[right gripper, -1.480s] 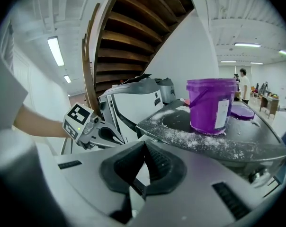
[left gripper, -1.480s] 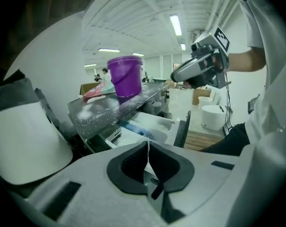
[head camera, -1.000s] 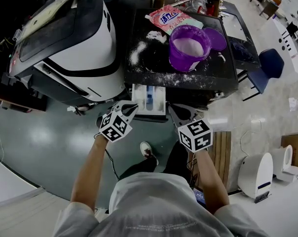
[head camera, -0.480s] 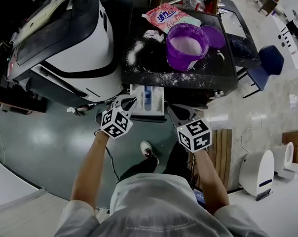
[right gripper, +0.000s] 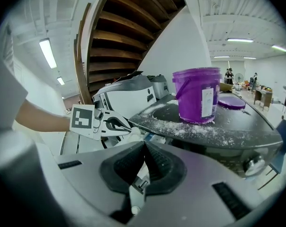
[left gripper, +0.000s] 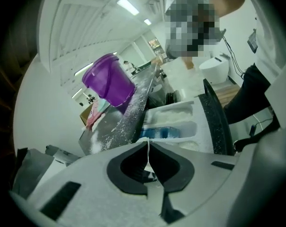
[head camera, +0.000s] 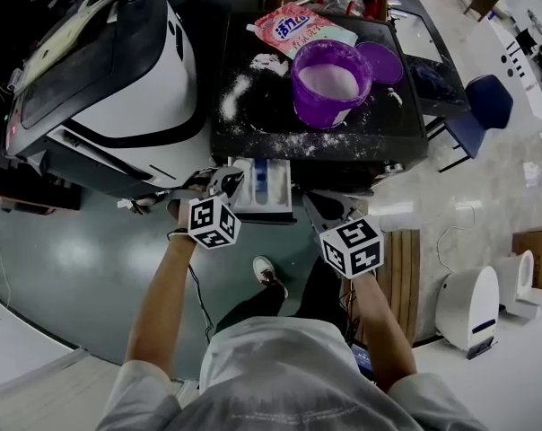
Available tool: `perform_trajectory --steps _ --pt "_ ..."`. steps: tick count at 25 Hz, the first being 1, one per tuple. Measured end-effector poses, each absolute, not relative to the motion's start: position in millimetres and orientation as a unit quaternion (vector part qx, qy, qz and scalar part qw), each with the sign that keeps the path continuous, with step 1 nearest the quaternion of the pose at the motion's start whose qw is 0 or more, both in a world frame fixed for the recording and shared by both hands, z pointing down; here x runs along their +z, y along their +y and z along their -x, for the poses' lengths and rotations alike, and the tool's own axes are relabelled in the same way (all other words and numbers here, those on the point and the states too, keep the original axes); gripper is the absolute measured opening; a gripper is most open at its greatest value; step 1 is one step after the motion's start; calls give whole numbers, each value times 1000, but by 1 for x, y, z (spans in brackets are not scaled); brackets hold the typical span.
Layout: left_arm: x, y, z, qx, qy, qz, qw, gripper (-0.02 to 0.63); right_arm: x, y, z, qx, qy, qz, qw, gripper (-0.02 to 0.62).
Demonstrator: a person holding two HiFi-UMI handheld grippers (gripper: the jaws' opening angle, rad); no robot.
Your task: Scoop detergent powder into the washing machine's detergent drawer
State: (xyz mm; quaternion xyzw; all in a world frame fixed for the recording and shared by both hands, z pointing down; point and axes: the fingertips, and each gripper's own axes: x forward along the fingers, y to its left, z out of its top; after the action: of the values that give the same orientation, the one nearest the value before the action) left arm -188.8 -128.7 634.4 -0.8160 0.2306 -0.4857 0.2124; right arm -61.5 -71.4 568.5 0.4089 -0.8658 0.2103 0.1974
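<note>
head view steeply down; gripper views low, sharing purple bucket point(head camera: 318, 108)

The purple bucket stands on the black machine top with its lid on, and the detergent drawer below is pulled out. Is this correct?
Not the lid. In the head view the purple bucket is open, powder showing inside, and its lid lies beside it on the black machine top. The detergent drawer below is indeed pulled out.
</note>
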Motion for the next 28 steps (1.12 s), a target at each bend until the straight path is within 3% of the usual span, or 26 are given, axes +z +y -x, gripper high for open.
perform_trajectory --steps 9,24,28 --pt "638 -133 189 -529 210 744 350 14 575 -75 54 218 -861 -414 200 3" --pt "632 -129 190 -515 226 754 339 14 575 -78 56 218 -860 -414 203 3" --pt "611 -119 192 -470 268 788 295 14 563 -79 55 213 -858 -420 206 3"
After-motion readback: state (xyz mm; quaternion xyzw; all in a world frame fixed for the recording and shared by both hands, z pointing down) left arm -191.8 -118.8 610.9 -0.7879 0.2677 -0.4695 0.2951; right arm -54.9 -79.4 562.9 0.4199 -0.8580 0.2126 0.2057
